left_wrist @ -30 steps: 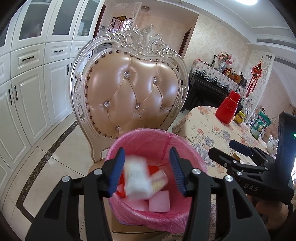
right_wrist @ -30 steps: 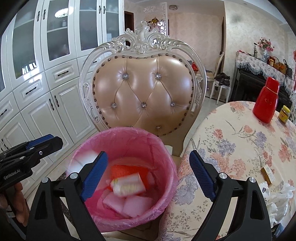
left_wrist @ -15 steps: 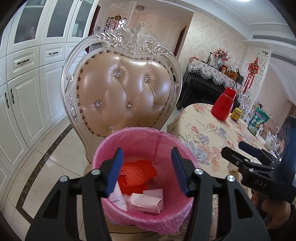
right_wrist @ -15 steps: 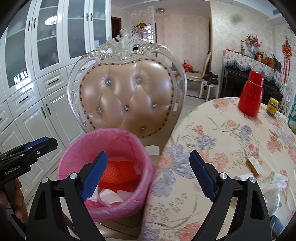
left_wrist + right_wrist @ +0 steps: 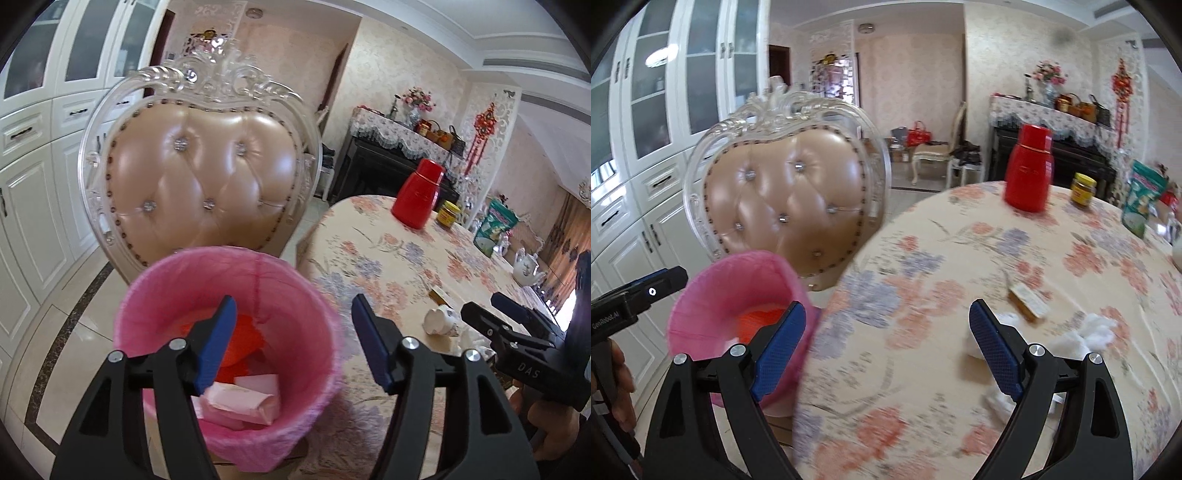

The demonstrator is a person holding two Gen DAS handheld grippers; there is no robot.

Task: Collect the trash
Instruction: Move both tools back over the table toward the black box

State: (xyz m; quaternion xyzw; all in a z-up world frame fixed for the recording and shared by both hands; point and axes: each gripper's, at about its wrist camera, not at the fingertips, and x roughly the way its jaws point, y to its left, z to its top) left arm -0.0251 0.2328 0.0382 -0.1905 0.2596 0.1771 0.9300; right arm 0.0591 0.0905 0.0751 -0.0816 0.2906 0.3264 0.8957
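Roughly: one bin [image 5: 229,332], two grippers [image 5: 291,339] [image 5: 886,350]

Tufted chair [image 5: 199,184] stands left of the floral-clothed worktop [image 5: 960,280]; red flask [image 5: 1028,173] and yellow-lidded jar [image 5: 1083,190] stand at its far side.

Round table [image 5: 960,369] with floral cloth. Near its far edge stands a red flask [image 5: 1028,170]; beside the flask, a small yellow-lidded jar [image 5: 1083,190]. Nearer than the flask: a small flat box [image 5: 1028,300], crumpled tissue [image 5: 1086,334].
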